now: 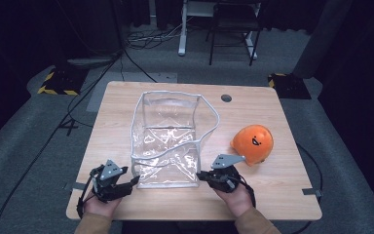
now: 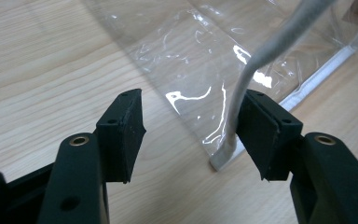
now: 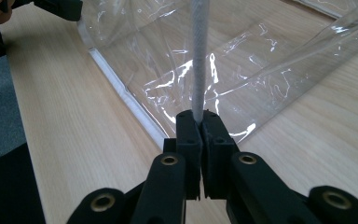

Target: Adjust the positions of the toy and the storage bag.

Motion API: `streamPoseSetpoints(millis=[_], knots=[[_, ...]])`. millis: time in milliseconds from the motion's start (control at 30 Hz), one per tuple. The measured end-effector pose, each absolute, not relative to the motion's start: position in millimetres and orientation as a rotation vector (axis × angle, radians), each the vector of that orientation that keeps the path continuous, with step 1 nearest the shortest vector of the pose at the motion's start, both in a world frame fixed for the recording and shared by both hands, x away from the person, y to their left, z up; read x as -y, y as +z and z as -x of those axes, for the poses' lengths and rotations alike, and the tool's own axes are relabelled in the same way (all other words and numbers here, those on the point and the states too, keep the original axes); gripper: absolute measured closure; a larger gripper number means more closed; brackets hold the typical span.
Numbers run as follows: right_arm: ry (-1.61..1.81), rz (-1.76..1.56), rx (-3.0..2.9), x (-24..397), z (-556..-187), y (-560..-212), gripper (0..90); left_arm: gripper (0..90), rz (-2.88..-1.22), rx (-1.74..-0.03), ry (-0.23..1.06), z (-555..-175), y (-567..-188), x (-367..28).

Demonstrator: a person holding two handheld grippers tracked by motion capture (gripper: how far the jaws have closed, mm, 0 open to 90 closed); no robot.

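Note:
A clear plastic bag (image 1: 168, 141) with white piping lies open in the middle of the wooden table. An orange plush ball (image 1: 253, 144) with a black smiling face sits to its right. My left gripper (image 1: 135, 181) is at the bag's near left corner and stands open; in the left gripper view the white piping (image 2: 242, 93) touches the right pad, with the bag corner (image 2: 221, 156) between the jaws. My right gripper (image 1: 200, 175) is at the bag's near right corner, shut on the white piping (image 3: 198, 60), which rises from between its pads.
The table (image 1: 282, 195) has a round cable hole (image 1: 226, 98) at the back right. Its near edge runs just below both hands. Beyond the table lie grey carpet, cables and a chair's legs (image 1: 231, 44). The left gripper (image 3: 58, 7) also shows far off in the right gripper view.

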State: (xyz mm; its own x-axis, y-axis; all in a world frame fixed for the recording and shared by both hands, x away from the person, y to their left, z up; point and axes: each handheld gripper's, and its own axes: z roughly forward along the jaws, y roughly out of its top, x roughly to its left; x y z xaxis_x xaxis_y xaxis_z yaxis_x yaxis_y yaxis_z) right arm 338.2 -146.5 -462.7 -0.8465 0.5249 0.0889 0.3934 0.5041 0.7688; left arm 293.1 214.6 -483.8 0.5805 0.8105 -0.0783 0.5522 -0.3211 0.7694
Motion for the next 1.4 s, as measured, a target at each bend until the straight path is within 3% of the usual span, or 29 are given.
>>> streamPoseSetpoints(millis=[933,1400], knots=[[1.223,-0.927,-2.547,233.1,-270.5,-460.1,87.1,40.7,-2.155,-0.811,0.300,-260.6,-479.7,-139.1],[1.204,-0.920,-2.569,240.7,-257.3,-458.1,85.6,40.0,-2.114,-0.785,0.214,-252.8,-478.0,-147.3]])
